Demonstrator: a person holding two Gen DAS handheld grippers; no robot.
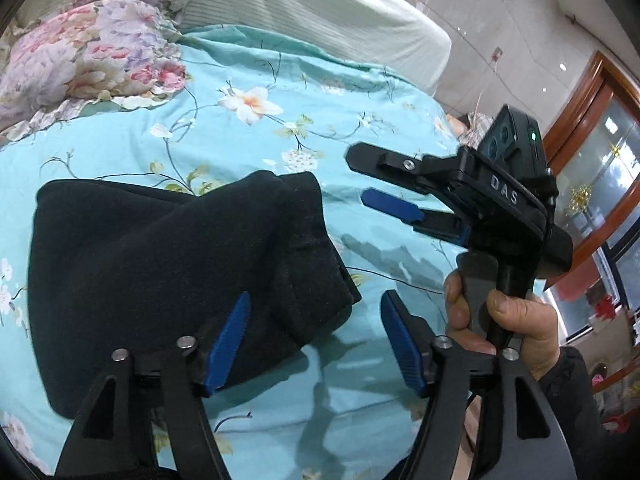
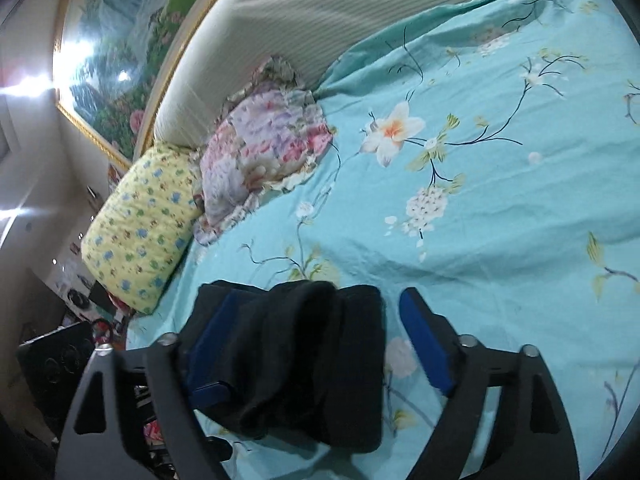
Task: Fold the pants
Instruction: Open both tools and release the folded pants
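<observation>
While both claws gape empty, one folded pants (image 1: 168, 272) bundle faces two pillows.

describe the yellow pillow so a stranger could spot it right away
Start at the pale ribbed headboard of the turquoise bed. Two pillows lie below it; the yellow pillow sits at the bed's edge. Small blue-green prints distinguish it from the pink-purple floral pillow.

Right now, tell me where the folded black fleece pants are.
The folded black fleece pants lie on the turquoise floral bedsheet, low and left in the left wrist view, below the pink floral pillow, in front of both open grippers.
</observation>
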